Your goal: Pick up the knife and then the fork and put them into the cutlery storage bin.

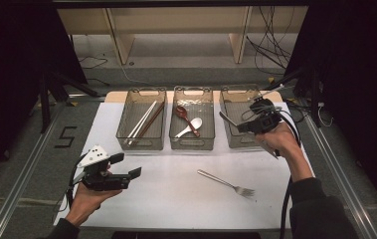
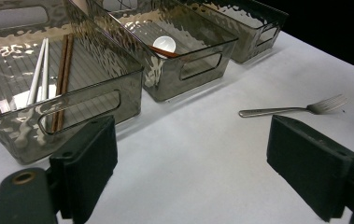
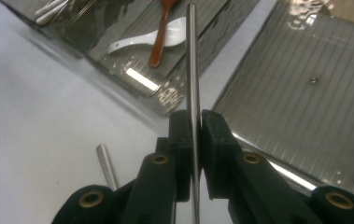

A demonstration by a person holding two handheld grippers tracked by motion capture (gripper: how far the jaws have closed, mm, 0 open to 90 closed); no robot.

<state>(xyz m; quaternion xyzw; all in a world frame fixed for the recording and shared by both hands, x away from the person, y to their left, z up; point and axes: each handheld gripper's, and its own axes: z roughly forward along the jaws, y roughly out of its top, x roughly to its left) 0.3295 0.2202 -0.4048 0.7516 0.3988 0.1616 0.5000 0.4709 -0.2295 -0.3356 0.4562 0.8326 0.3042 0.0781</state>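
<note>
Black tongs (image 1: 126,166) with brass-coloured pivot rings, a grey three-cornered plate (image 1: 92,156), black cables (image 1: 286,201), dark sleeves (image 1: 317,209).

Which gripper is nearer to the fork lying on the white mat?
Left or right is a close call. The left gripper sits open, level with the fork on its left; the right gripper, shut on a metal utensil, hangs above the rightmost bin.
</note>
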